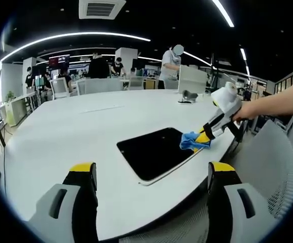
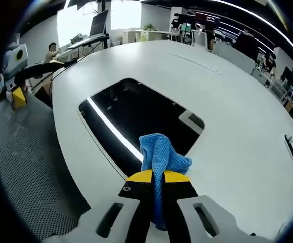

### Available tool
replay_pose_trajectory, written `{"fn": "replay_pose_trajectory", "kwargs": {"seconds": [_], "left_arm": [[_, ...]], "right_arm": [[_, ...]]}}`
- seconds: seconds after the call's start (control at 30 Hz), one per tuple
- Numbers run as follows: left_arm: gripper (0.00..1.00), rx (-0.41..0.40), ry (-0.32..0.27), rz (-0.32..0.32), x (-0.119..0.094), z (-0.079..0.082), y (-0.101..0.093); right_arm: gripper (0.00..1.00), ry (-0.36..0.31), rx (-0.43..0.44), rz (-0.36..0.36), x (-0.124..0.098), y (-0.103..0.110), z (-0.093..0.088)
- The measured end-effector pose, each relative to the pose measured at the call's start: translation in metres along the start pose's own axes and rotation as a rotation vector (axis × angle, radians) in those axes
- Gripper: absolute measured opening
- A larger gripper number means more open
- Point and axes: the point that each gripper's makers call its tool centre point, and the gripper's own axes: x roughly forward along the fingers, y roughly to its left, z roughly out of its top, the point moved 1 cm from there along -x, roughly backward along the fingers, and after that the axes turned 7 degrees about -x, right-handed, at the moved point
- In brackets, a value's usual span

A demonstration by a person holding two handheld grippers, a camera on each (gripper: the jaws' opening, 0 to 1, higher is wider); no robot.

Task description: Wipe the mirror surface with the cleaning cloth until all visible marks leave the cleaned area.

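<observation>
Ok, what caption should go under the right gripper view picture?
Right gripper pinches a blue cleaning cloth at the mirror's edge on a white table.

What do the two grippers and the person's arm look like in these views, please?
The left gripper has black jaws with yellow tips on pale grey bodies with slots. The right gripper matches: yellow tips, black jaws, light grey slotted housing. The person's forearm is bare, with no sleeve visible.

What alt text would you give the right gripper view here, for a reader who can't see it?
The right gripper, its yellow-tipped jaws shut on a blue cleaning cloth, holds the cloth at the near edge of a dark mirror lying flat on a white table. The mirror reflects a ceiling light strip.
</observation>
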Motion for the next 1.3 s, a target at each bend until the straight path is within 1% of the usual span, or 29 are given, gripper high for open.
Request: {"fn": "replay_pose_trajectory", "kwargs": {"seconds": [0.2, 0.33, 0.37, 0.43, 0.47, 0.53, 0.67, 0.83, 1.03, 1.3], "left_arm": [[0.9, -0.005, -0.009, -0.003, 0.0, 0.001, 0.0], [0.9, -0.006, -0.012, -0.001, 0.0, 0.001, 0.0], [0.9, -0.005, -0.013, -0.001, 0.0, 0.001, 0.0], [0.9, -0.006, -0.013, -0.002, 0.0, 0.001, 0.0], [0.89, -0.006, -0.012, -0.002, 0.0, 0.001, -0.001], [0.89, -0.005, -0.009, -0.005, 0.0, 0.001, -0.001], [0.89, -0.005, -0.01, -0.006, 0.0, 0.001, -0.001], [0.89, -0.006, -0.012, -0.005, 0.001, 0.002, -0.001], [0.88, -0.006, -0.012, -0.009, 0.001, 0.002, -0.001], [0.88, -0.006, -0.013, -0.012, 0.001, 0.002, -0.001]], "right_arm": [[0.0, -0.016, -0.012, 0.038, -0.003, 0.004, -0.002], [0.0, -0.027, -0.026, 0.045, -0.003, 0.004, -0.001], [0.0, -0.035, -0.039, 0.048, -0.003, 0.004, -0.001], [0.0, -0.071, -0.106, 0.069, -0.002, 0.004, 0.0], [0.0, -0.071, -0.08, 0.069, -0.003, 0.004, -0.003], [0.0, -0.101, -0.043, 0.087, -0.004, 0.003, -0.002], [0.0, -0.116, -0.048, 0.101, -0.003, 0.003, -0.001], [0.0, -0.116, -0.074, 0.12, -0.003, 0.005, 0.0], [0.0, -0.131, -0.098, 0.138, 0.002, 0.008, 0.006], [0.0, -0.15, -0.126, 0.161, 0.01, 0.023, 0.023]]}}
